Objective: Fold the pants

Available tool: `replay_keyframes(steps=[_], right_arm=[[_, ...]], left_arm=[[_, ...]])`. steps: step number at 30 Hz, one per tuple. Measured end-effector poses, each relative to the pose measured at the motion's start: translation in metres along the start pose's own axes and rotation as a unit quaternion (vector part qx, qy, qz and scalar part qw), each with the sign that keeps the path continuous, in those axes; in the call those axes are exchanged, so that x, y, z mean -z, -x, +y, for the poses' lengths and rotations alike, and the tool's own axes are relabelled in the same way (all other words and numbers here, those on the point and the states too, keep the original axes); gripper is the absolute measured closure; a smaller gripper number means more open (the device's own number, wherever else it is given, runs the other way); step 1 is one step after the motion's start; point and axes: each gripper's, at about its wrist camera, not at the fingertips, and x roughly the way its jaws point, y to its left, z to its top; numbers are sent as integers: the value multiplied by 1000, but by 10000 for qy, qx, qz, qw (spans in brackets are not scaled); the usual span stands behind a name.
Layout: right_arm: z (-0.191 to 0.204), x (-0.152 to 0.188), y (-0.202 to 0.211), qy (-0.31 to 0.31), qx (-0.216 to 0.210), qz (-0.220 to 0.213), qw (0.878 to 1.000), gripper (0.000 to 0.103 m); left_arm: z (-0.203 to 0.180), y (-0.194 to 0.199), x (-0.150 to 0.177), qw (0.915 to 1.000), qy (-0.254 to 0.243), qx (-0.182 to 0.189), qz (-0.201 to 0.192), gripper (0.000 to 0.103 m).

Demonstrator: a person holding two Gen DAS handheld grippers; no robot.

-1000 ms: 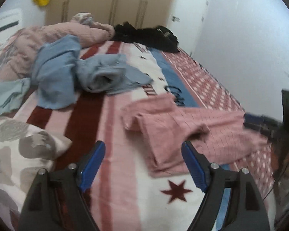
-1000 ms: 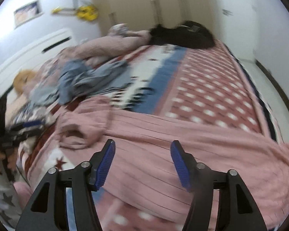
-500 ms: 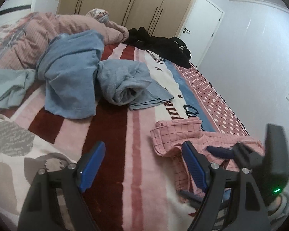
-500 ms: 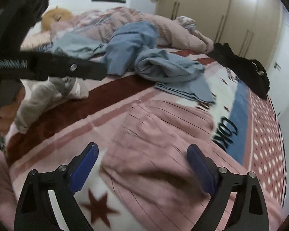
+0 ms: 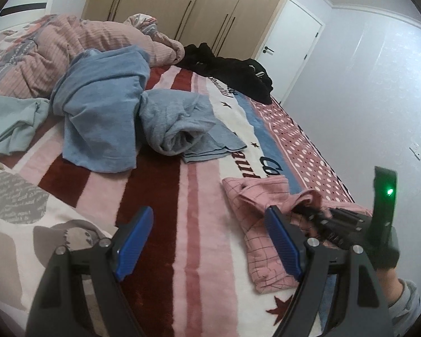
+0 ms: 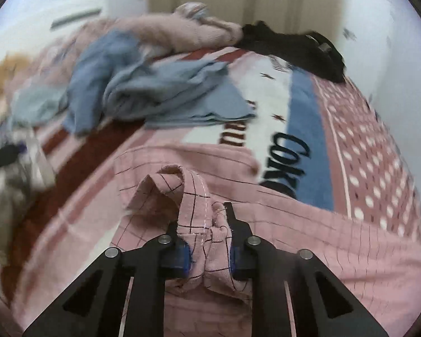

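Now our right gripper [image 6: 209, 252] had just closed, pinching the pink pants [image 6: 308, 241]. Our left gripper [image 5: 207, 241] gaped empty. We judged it should grip the opposite corner

1. Pink checked pants [image 6: 308, 224]: one, bunched at the right claw.
2. Blue garments [image 5: 103, 118]: two, far beyond the left claw.
3. Black clothing heap [image 5: 233, 73]: one, farthest off.
4. Grippers: two.

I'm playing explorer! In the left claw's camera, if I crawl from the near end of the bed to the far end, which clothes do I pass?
Pink pants, pinched by the right claw → blue clothes → black clothes by the wardrobe.
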Motion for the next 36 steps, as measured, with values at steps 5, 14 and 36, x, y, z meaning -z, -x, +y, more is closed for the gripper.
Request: replay_keyframes(steps=[5,14,36], right_arm=[[-36,7,30,-563,-81,-248,9981,96],[-81,19,33,-1070,-134,275,9938,70],[-17,17,17,1111,625,760,9889,88]], left_arm=[[-6,-2,2,10000,-29,31,21,24],[-12,-4,4,9999,-53,78,55,24],[-2,2,5,9999,26,116,36,24]])
